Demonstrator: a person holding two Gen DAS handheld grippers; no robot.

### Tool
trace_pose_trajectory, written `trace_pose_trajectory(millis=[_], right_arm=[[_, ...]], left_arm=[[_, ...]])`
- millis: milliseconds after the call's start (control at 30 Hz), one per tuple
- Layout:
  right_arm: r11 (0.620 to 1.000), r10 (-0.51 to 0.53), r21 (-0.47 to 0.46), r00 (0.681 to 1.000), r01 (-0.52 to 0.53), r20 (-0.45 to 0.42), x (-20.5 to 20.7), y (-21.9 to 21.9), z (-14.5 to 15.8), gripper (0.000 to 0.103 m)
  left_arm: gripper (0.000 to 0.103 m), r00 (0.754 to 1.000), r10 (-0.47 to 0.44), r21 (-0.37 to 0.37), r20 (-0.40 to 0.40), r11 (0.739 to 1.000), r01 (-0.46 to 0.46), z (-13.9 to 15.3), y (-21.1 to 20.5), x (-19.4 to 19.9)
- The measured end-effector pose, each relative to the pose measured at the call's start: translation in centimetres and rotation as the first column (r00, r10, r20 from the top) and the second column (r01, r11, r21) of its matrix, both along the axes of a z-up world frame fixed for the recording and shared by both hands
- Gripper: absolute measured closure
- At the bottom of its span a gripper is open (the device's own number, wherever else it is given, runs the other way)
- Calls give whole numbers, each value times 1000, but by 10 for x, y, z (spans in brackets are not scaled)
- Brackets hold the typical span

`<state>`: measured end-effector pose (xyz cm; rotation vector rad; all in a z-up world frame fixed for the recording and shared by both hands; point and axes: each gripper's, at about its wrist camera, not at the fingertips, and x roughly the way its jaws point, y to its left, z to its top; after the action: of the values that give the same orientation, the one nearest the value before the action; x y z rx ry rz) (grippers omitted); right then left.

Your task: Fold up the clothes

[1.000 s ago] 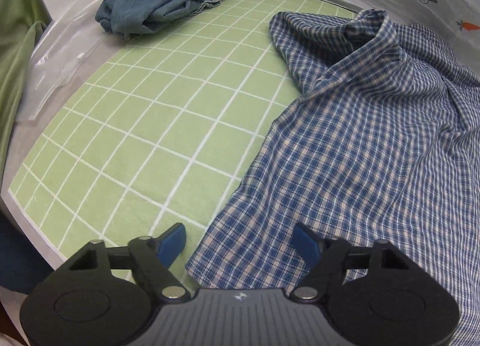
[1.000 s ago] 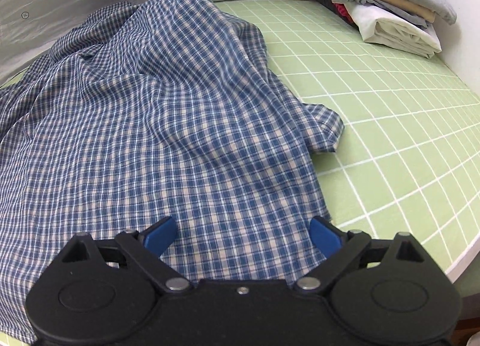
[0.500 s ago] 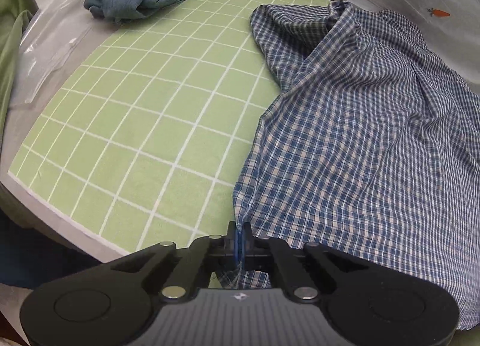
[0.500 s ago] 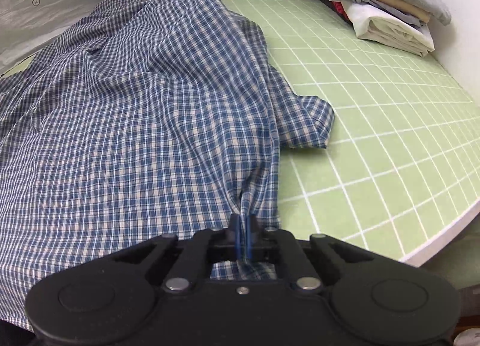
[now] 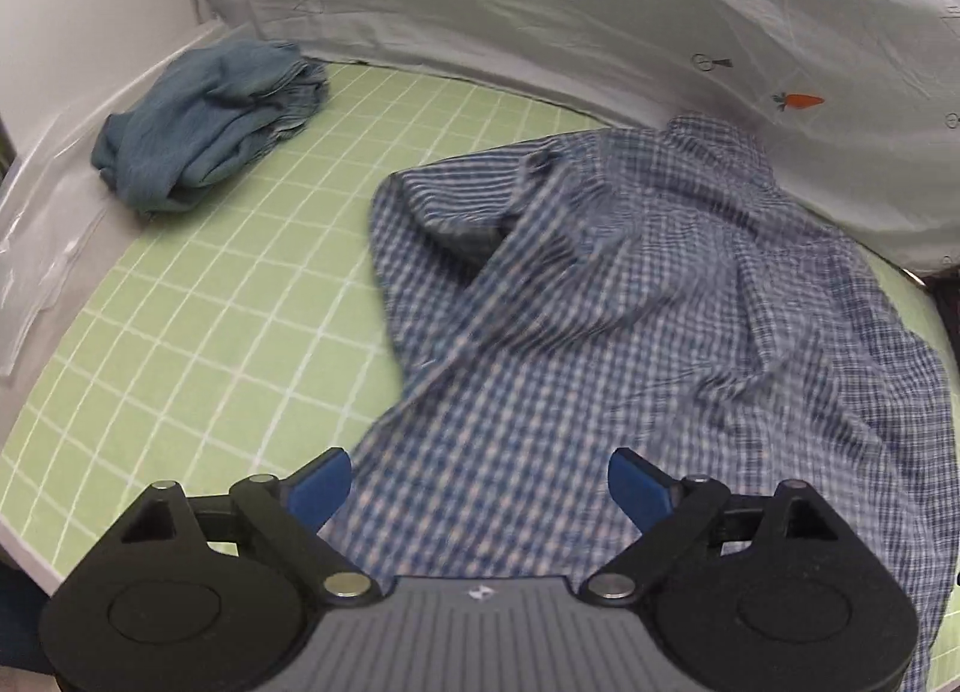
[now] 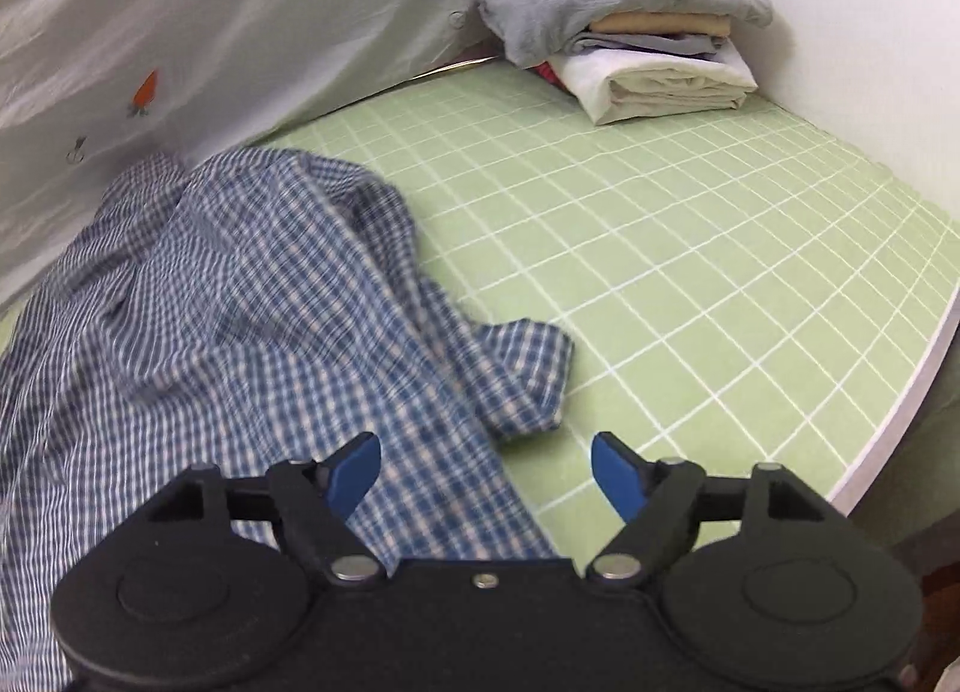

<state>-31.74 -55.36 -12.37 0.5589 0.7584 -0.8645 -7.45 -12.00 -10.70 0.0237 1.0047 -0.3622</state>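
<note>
A blue-and-white checked shirt [image 5: 630,320] lies rumpled on the green grid mat [image 5: 228,296], its collar end toward the back curtain. My left gripper [image 5: 480,485] stands open above the shirt's near hem, nothing between its blue pads. In the right wrist view the same shirt [image 6: 240,302] fills the left half, one short sleeve [image 6: 528,368] sticking out onto the mat [image 6: 690,272]. My right gripper [image 6: 486,473] is open over the shirt's right edge, left pad above cloth, right pad above bare mat.
A crumpled blue denim garment [image 5: 204,122] sits at the mat's back left. A stack of folded clothes [image 6: 636,32] stands at the back right corner. A pale printed curtain [image 5: 540,2] closes the back. The table's white edge [image 6: 900,410] runs along the right.
Both grippers were shut on the shirt's near hem half a second ago; now both are open and the cloth has dropped. The shirt lies pulled nearer and flatter.
</note>
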Motion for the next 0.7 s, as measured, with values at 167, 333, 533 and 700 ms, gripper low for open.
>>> trace_pose_trajectory(millis=[167, 333, 533, 700], right_arm=[[999, -39, 33, 999, 39, -4, -9, -48, -7, 25], [985, 39, 165, 999, -43, 28, -6, -89, -35, 47], [944, 264, 188, 963, -270, 54, 12, -97, -42, 71], [917, 379, 110, 923, -384, 66, 22, -107, -36, 97]], left_arm=[[6, 1000, 8, -14, -24, 1000, -9, 3, -67, -18], [6, 999, -36, 4, -15, 999, 36, 11, -127, -37], [6, 997, -73, 48, -33, 996, 75, 6, -180, -38], [6, 993, -106, 55, -60, 993, 109, -4, -221, -28]])
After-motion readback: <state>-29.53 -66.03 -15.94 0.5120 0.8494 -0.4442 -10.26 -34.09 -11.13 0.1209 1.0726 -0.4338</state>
